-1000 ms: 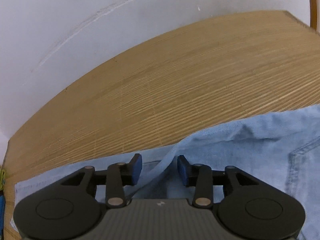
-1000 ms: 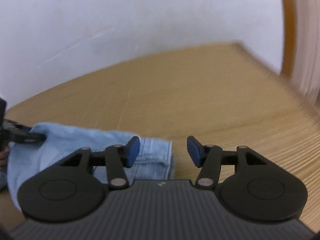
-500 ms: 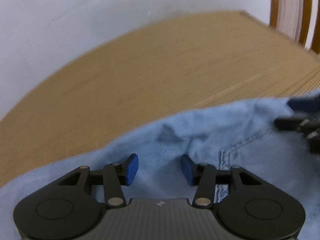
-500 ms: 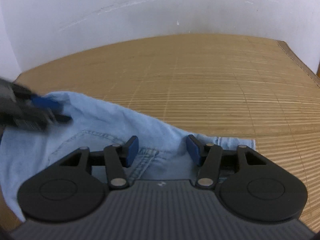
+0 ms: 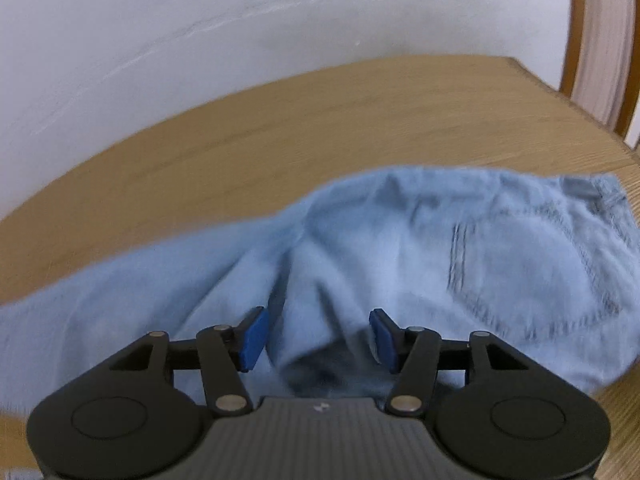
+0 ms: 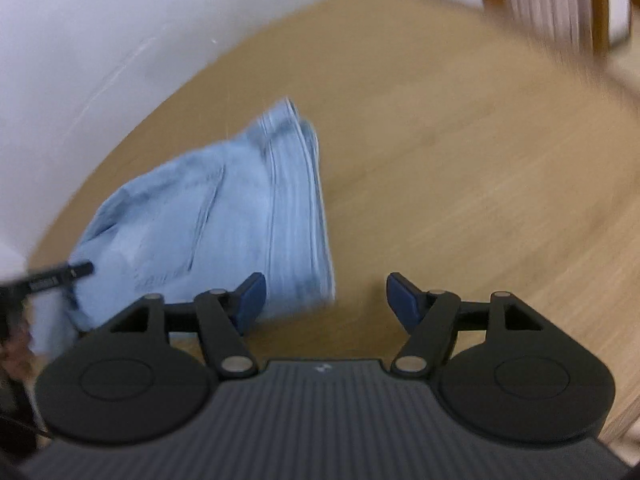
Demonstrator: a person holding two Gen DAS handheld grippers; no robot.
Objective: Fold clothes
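One wooden tabletop meets a scuffed white wall.

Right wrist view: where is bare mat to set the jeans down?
Bare bamboo mat lies right of the jeans, out to the chair, and under the opening right gripper. Crowded at left: jeans and left gripper.

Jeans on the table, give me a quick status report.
Left hand-held gripper opening, a jeans fold between its pads, not pinched. Right hand-held gripper opening, empty, beside the waistband edge. Jeans bunched on the wooden table. Nothing in the way.
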